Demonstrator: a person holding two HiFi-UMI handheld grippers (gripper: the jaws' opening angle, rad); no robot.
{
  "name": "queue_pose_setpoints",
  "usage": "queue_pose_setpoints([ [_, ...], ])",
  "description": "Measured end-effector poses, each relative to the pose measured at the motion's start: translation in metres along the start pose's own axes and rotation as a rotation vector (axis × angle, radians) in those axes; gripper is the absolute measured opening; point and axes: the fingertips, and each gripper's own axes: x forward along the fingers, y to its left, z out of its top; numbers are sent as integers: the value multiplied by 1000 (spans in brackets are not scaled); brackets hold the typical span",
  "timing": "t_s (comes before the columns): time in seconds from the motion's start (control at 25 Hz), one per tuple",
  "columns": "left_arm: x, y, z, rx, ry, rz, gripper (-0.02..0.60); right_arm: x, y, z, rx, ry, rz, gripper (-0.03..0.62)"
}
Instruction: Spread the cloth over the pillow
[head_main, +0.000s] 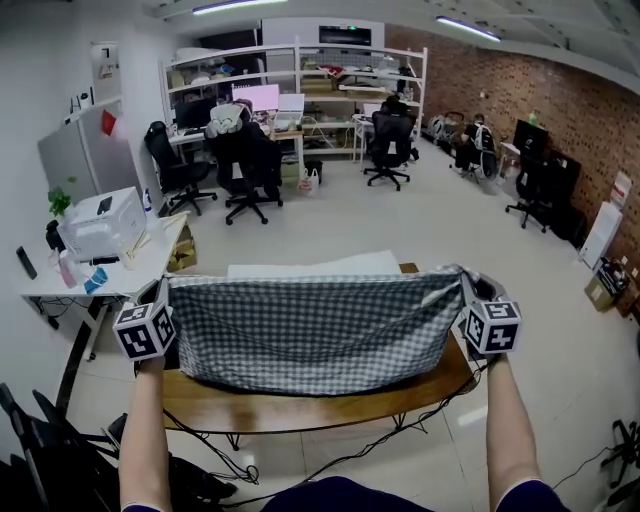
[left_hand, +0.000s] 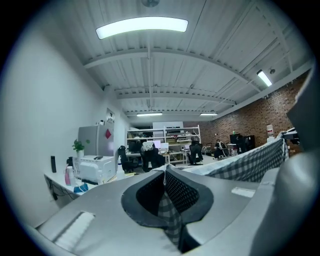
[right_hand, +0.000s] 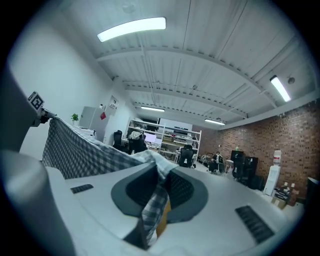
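A grey-and-white checked cloth (head_main: 315, 330) hangs stretched between my two grippers above the wooden table (head_main: 300, 405). My left gripper (head_main: 160, 293) is shut on the cloth's upper left corner, and the fabric (left_hand: 170, 212) shows pinched between its jaws in the left gripper view. My right gripper (head_main: 470, 285) is shut on the upper right corner, where the cloth (right_hand: 152, 207) runs down through the jaws. The white pillow (head_main: 315, 267) lies on the table behind the cloth; only its top edge shows above the cloth.
A white side table with a printer (head_main: 100, 225) and bottles stands to the left. Office chairs (head_main: 250, 165), desks and shelves fill the back of the room. Cables (head_main: 330, 460) trail on the floor under the table. A brick wall (head_main: 560, 110) runs along the right.
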Motion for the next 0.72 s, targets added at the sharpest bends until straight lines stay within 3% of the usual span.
queue_pose_setpoints([
  [0.72, -48, -16, 73, 9, -61, -90, 11, -15, -48, 98, -35, -133, -51, 54],
])
